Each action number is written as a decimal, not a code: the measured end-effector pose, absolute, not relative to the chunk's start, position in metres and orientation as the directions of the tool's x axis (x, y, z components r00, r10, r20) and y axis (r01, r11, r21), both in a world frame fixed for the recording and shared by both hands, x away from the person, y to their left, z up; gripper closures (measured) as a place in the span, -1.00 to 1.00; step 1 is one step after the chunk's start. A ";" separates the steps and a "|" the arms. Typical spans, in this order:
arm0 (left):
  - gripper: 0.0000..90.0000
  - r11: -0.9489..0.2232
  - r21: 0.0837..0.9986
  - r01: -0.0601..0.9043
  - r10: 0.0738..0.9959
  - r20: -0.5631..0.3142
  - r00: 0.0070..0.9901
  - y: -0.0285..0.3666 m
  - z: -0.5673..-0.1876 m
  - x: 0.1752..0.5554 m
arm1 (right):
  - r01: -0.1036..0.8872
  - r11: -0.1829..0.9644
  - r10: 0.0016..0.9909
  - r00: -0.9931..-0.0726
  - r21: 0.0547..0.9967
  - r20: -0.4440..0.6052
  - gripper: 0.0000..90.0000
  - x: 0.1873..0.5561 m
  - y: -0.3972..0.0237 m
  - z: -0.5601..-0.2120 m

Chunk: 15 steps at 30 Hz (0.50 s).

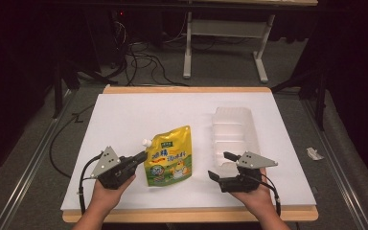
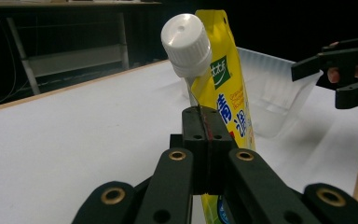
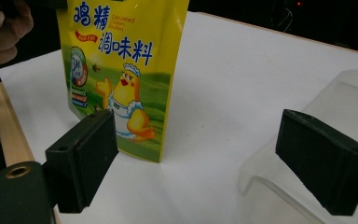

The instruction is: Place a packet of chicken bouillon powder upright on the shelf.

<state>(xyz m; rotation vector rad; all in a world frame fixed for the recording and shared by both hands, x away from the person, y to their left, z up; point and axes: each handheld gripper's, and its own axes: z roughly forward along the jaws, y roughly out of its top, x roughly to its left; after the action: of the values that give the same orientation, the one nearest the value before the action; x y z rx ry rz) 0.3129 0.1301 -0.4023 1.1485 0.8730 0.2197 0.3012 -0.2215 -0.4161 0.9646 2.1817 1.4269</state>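
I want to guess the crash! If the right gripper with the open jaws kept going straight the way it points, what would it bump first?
Probably the yellow pouch. In the right gripper view it stands ahead of the open right gripper, nearer its left jaw, while the clear tray lies off to the other side. Depth is hard to judge.

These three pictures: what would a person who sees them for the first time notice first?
First the bright yellow pouch with a white cap, standing near the front middle of the white table. The left hand-held gripper is shut on the pouch's edge just under the cap. To the right lies a clear plastic tray, and the right hand-held gripper waits open in front of it, with nothing between its jaws.
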 end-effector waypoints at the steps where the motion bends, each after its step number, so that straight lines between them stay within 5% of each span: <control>1: 1.00 0.430 0.862 0.268 0.565 -0.489 0.665 0.132 -0.404 0.311 | 0.344 0.257 0.708 -0.703 0.903 0.066 -0.76 0.302 -0.218 -0.416; 15: 1.00 0.432 0.860 0.272 0.525 -0.485 0.700 0.132 -0.403 0.303 | 0.360 0.235 0.641 -0.756 0.903 0.135 -0.88 0.322 -0.172 -0.400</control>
<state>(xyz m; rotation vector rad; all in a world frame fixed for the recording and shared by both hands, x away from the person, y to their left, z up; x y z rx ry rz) 0.3029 0.1322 -0.4031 1.1478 0.8250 0.1816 0.3225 -0.1724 -0.4001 0.9374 2.2460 1.5293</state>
